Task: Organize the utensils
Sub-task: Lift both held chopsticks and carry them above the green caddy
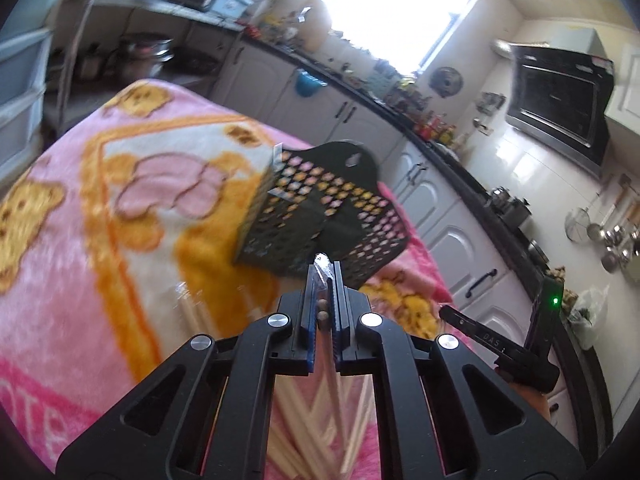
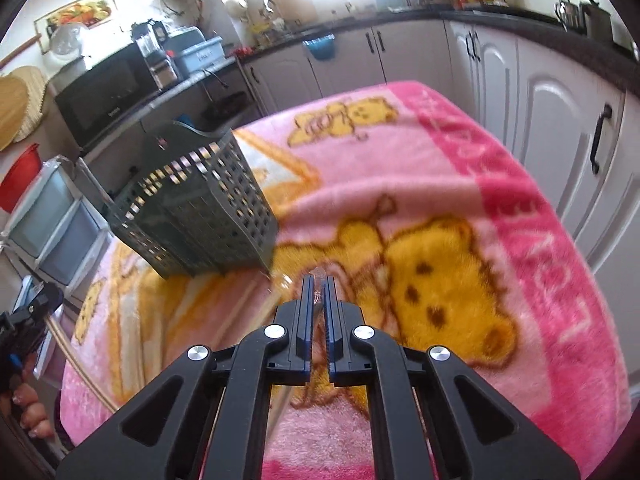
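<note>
Our left gripper (image 1: pixel 325 270) pinches a clear plastic wrapper with thin wooden sticks (image 1: pixel 322 276). Our right gripper (image 2: pixel 318 280) pinches clear wrap too. The dark holey plastic basket (image 1: pixel 320 208) sits at twelve o'clock. The slippery wrap could slide out.

My left gripper (image 1: pixel 325 276) is clamped on chopsticks (image 1: pixel 321 312) in a clear wrapper. Just ahead stands the basket (image 1: pixel 316 208); more chopsticks (image 1: pixel 288 440) lie beneath.
</note>
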